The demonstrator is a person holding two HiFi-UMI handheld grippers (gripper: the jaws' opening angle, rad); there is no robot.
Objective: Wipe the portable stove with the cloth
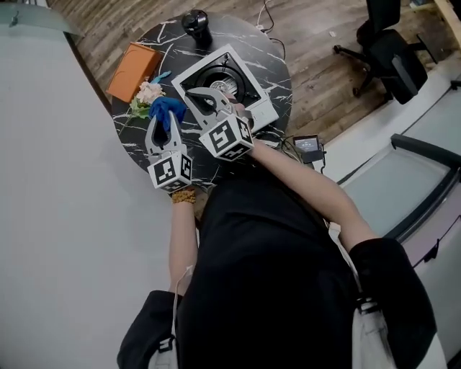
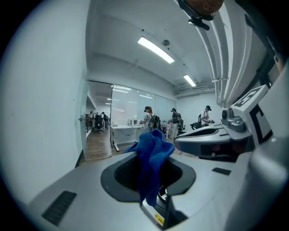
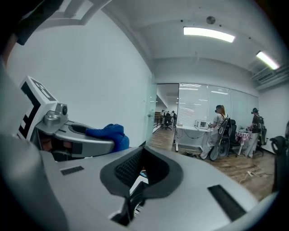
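Note:
The white portable stove (image 1: 193,73) with its black burner sits on the round black marble table (image 1: 279,78). A blue cloth (image 1: 167,109) hangs bunched from my left gripper (image 1: 164,122), which is shut on it and held up over the table's left side, beside the stove. In the left gripper view the cloth (image 2: 151,153) fills the gap between the jaws (image 2: 151,170). My right gripper (image 1: 197,94) hovers over the stove's near left corner, shut with nothing in it. In the right gripper view its jaws (image 3: 142,173) meet, and the cloth (image 3: 108,133) shows at the left.
An orange box (image 1: 133,70) and a small flower bunch (image 1: 146,96) lie on the table's left edge, and a black round object (image 1: 196,21) stands at its far edge. A black office chair (image 1: 392,50) stands on the wooden floor. Both gripper views face a room with people far off.

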